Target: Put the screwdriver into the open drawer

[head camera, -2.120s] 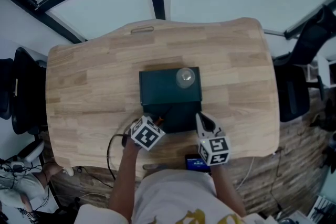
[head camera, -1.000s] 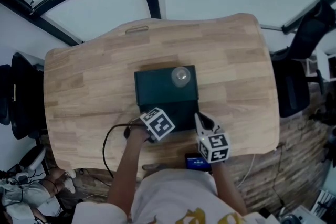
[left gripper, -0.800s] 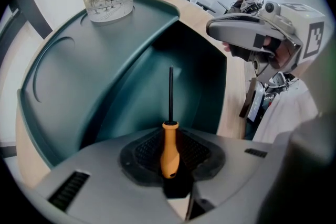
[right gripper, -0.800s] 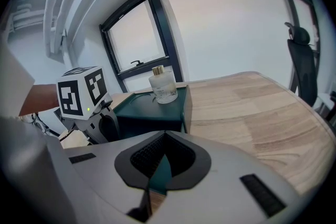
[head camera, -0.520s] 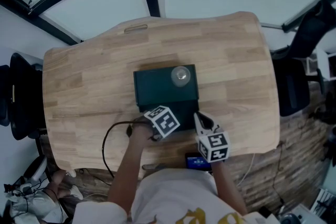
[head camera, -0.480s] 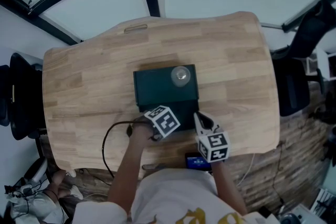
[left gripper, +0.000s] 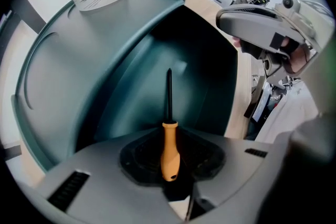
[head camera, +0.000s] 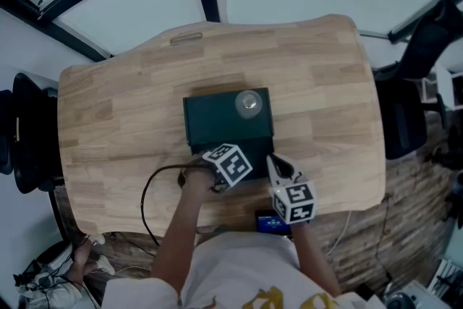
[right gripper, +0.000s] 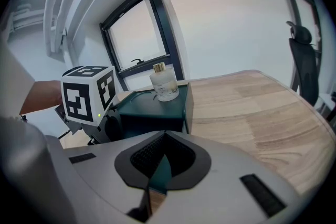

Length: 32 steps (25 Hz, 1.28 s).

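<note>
One step is all I judge to be left on this job. My left gripper (left gripper: 169, 132) is clenched on the screwdriver (left gripper: 169, 148), gripping it by the orange handle, with the dark shaft running straight ahead from the jaws into the mouth of the open drawer (left gripper: 131, 97). From the left gripper view the shaft is lined up with the drawer's dark inside, but I can't tell whether the tip touches the floor or hangs above it. The head view puts this gripper right at the front of the green cabinet (head camera: 217, 119), in the middle of the wooden table (head camera: 325, 83), and hides the tool under the marker cube. A clear bottle (head camera: 249, 103) stands on the cabinet's top, well clear of the opening. My right gripper (right gripper: 157, 165) has its jaws together with nothing in them and sits just beside the drawer's right front corner, taking no part. So the pickup and carry look done. What remains, as I read it, is lowering the handle into the drawer, opening the left jaws to drop the tool and backing out.
</note>
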Motion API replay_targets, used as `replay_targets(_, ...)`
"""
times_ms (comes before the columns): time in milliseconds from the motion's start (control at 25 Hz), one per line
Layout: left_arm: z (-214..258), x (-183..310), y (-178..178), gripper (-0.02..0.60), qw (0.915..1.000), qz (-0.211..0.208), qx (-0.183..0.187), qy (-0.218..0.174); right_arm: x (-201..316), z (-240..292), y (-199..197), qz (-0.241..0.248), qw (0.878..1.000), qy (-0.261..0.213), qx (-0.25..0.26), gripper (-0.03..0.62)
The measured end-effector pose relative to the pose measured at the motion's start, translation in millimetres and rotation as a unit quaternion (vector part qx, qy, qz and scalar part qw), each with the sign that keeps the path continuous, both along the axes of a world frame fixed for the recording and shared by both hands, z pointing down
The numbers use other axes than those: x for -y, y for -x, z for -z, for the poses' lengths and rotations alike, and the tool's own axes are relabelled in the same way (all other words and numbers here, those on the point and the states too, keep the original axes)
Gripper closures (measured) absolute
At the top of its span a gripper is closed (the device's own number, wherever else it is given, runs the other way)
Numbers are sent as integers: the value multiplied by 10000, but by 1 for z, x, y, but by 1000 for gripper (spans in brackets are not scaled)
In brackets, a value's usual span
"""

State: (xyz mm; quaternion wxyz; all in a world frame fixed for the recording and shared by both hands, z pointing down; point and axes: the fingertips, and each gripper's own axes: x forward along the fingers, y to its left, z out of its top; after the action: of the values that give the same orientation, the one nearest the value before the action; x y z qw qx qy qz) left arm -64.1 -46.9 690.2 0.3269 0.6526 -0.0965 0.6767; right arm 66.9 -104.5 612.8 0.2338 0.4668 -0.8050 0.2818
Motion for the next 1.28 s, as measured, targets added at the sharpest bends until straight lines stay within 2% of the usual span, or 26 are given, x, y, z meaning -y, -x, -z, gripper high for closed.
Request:
replay_targets(560,1,-1,0,508,10000,22,-67,-23,-2,3,0,-6,10000,-9,19,597)
replay_targets(920,7,1,2,506,9996,212,-162,-38,-3,4,1,5,10000,-22,42,597)
replay_targets(1280,18,11,5,506,9977,448,-255,-435,-4,11,2,33,9999,-138,67,597)
